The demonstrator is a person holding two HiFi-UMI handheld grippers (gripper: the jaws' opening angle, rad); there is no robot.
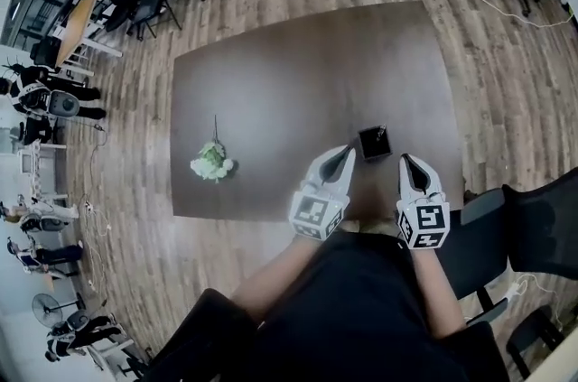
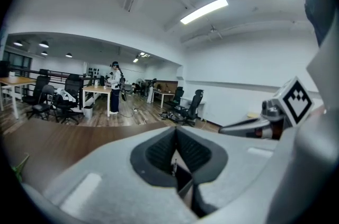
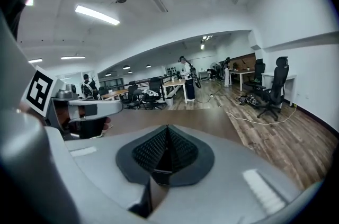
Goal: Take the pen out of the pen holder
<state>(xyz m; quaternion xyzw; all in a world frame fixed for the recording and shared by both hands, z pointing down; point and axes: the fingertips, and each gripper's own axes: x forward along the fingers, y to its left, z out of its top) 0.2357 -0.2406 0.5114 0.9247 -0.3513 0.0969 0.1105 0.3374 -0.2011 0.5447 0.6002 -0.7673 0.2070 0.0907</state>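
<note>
While the pen (image 1: 382,133) stands near-upright in the pen holder (image 1: 374,145) on the table (image 1: 271,82), left tongs (image 1: 348,152) and right tongs (image 1: 405,159), both pressed together and empty, flank it about equally near.

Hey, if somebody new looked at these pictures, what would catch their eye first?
The left gripper and the right gripper, both white, shut and empty, sit either side of a small black pen holder near the near edge of the brown table. A white flower bunch lies alone farther left on it.
</note>
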